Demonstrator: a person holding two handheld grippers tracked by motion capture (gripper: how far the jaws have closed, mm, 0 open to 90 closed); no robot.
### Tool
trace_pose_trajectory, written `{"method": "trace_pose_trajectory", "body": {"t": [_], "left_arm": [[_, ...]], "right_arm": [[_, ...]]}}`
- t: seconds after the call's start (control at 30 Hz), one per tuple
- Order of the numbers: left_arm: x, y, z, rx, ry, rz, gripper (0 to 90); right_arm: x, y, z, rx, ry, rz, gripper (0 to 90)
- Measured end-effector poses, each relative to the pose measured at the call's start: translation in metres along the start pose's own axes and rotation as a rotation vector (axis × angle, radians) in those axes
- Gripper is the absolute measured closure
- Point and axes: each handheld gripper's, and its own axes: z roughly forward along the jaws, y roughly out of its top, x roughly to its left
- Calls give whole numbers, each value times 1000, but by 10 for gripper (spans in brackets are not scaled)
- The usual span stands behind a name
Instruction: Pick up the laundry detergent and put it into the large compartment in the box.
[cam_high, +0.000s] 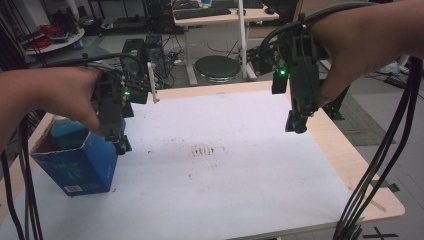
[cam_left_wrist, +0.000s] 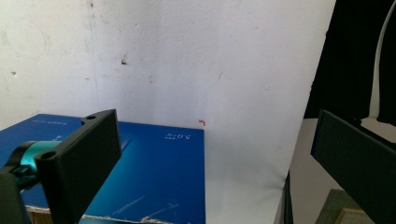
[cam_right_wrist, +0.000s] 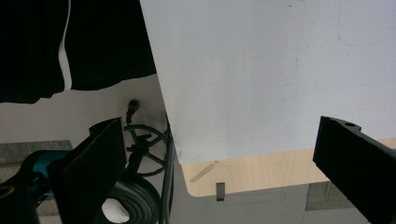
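Blue cardboard marks the one handled item on the table: an open-topped blue carton (cam_high: 80, 162) standing upright at the lower left of the high view, on the white sheet (cam_high: 225, 165) that covers the wooden tabletop (cam_high: 350, 160). A pale blue object, possibly a bottle (cam_high: 67, 131), sits inside it, its top just above the torn rim; its exact kind cannot be told. The left gripper (cam_high: 120, 142) hangs at the carton's upper right corner, held from above by the left hand (cam_high: 60, 95). In the left gripper view its two black jaws stand spread wide, with the carton's blue face (cam_left_wrist: 154, 172) lying below and between them toward the left jaw; nothing is pinched. That placement suggests, as a judgement only, that the carton is being approached or has been set there, the jaws open so as to straddle its wall. The right gripper (cam_high: 296, 122) hovers above the table's right edge in the upper right of the high view, pointing down, well apart from the carton. In the right gripper view its jaws are likewise spread and empty, looking down on the sheet's edge and bare wood (cam_right_wrist: 261, 170); it appears parked clear of the work. A dark smudge (cam_high: 202, 150) marks the sheet's centre.
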Motion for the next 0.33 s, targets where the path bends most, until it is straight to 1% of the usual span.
{"method": "trace_pose_trajectory", "body": {"t": [0.2, 0.33], "left_arm": [[0, 1, 3, 8, -1, 3, 17], [-1, 2, 4, 0, -1, -1, 17]], "right_arm": [[-1, -1, 0, -6, -1, -2, 20], [0, 0, 0, -7, 0, -1, 20]]}}
